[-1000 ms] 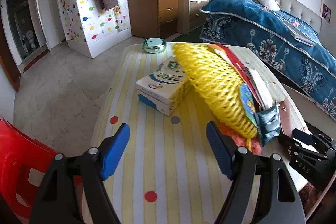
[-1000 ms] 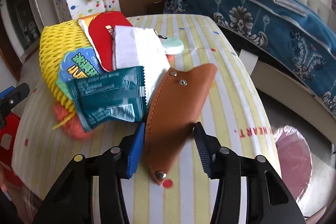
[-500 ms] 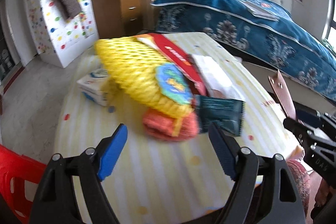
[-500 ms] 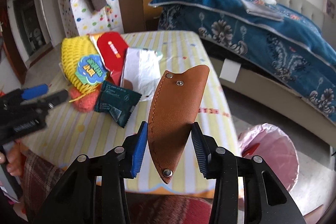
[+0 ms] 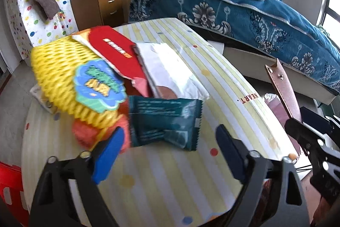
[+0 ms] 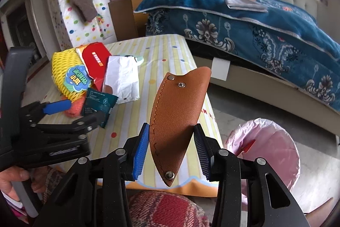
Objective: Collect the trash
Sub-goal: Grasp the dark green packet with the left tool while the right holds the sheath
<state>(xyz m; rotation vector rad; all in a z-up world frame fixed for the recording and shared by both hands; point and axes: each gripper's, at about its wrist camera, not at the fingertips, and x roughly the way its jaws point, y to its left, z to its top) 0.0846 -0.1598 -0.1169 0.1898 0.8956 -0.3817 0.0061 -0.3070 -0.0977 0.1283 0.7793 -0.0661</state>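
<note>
Right hand-held gripper (image 6: pixel 172 151) pinching brown leather sheath (image 6: pixel 178 116) beside pink-lined bin (image 6: pixel 272 148); left (image 5: pixel 167 152) spread.

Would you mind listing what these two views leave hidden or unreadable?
- Inside of the pink-lined bin: right wrist view, hidden by its rim and liner.
- Orange item: left wrist view, blurred, partly under the yellow foam net.
- Green packet print: left wrist view, blurred.

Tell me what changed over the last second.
The right hand-held gripper lifted the brown leather sheath off the striped table toward the pink-lined bin. The left hand-held gripper, open, swung toward the dark green wrapper. The trash pile stayed put.
</note>
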